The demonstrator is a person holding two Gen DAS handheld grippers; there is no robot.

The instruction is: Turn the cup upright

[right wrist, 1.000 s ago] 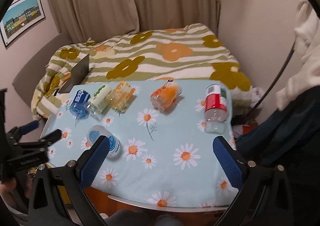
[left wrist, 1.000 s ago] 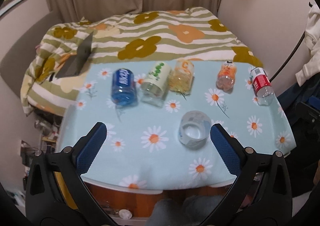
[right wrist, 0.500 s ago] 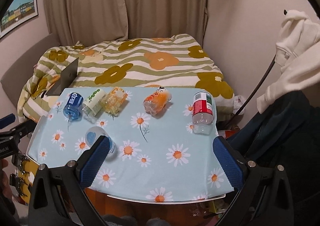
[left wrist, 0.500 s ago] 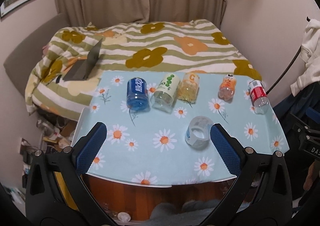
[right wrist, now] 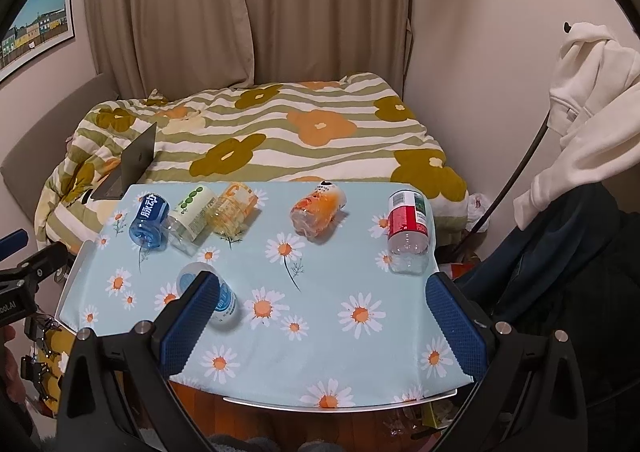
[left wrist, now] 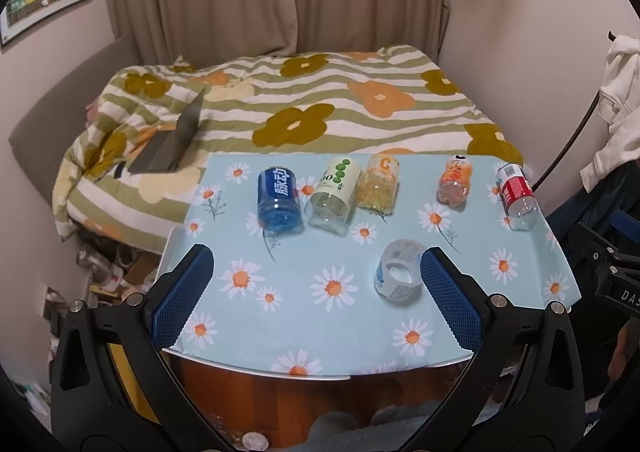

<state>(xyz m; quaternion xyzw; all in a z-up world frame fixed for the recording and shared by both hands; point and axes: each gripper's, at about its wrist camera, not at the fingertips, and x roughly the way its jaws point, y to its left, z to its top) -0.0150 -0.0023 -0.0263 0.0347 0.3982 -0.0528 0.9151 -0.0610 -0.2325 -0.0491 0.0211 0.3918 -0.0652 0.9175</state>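
Note:
A clear plastic cup with a blue-and-white label (left wrist: pixel 400 276) lies on its side on the daisy-print table (left wrist: pixel 304 316), its open mouth towards me. In the right wrist view the cup (right wrist: pixel 222 298) lies at the table's front left, partly behind my left finger. My left gripper (left wrist: pixel 316 296) is open and empty, held back over the table's front edge. My right gripper (right wrist: pixel 320 316) is open and empty, also back over the front edge.
Five bottles lie on their sides along the table's far edge: blue (left wrist: pixel 279 199), green-dotted white (left wrist: pixel 334 194), yellow (left wrist: pixel 380 182), orange (left wrist: pixel 454 182), red (left wrist: pixel 517 196). A bed with a laptop (left wrist: pixel 172 144) lies behind. Clothes (right wrist: pixel 592 100) hang at right.
Both grippers have drawn back and up from the table, so the table and bottles look smaller and farther. The cup and bottles have not moved. Both grippers stay open.

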